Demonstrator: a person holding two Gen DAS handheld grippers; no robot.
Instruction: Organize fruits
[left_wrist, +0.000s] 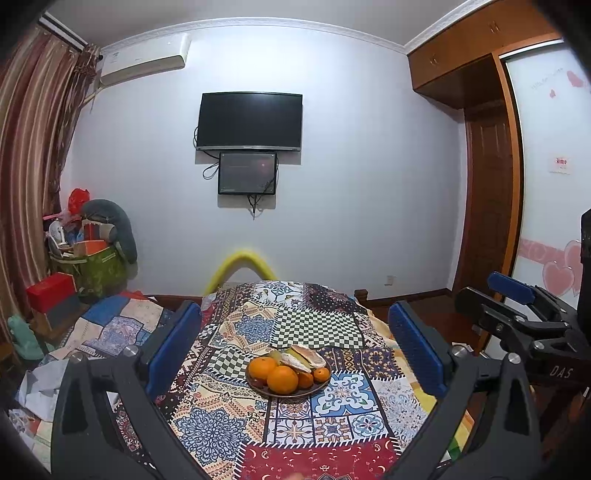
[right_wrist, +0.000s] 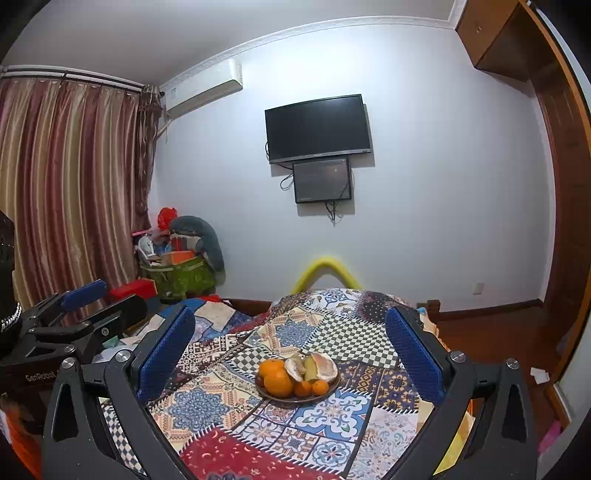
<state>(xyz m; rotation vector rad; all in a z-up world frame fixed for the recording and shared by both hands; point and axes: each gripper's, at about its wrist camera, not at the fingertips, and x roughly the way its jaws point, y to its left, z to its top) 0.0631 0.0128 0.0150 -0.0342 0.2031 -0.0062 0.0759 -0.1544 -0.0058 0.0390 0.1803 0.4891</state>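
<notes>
A brown plate (left_wrist: 322, 385) sits on the patchwork tablecloth (left_wrist: 295, 325), and every fruit in view is gathered on it: two large oranges (left_wrist: 282, 379) at its near-left side, two small tangerines (left_wrist: 321, 374) at its near-right, and behind them pale, opened pieces of what looks like pomelo (right_wrist: 325, 363) with a greenish fruit (right_wrist: 311, 369) wedged between, though at this distance I cannot name that one surely. The heap is tight, the round fruits resting against each other and the rim, so the plate seems to serve as the collecting place; no loose fruit shows on the cloth around the plate. Such a scene suits fruit already gathered, and equally a pile waiting to be sorted out from the plate. The left gripper (left_wrist: 295, 339) hangs released, its blue pads (left_wrist: 173, 343) spread wide and holding nothing, with the plate lying beyond the fingertips and framed between them, slightly lower and well apart from either pad. The right gripper (right_wrist: 291, 350) is likewise spread and empty, the plate centred in its gap and farther out over the table. Each tool shows at the edge of the other's view, side by side short of the plate, both aimed at it, which I judge a ready or rest stance rather than a grasp.
</notes>
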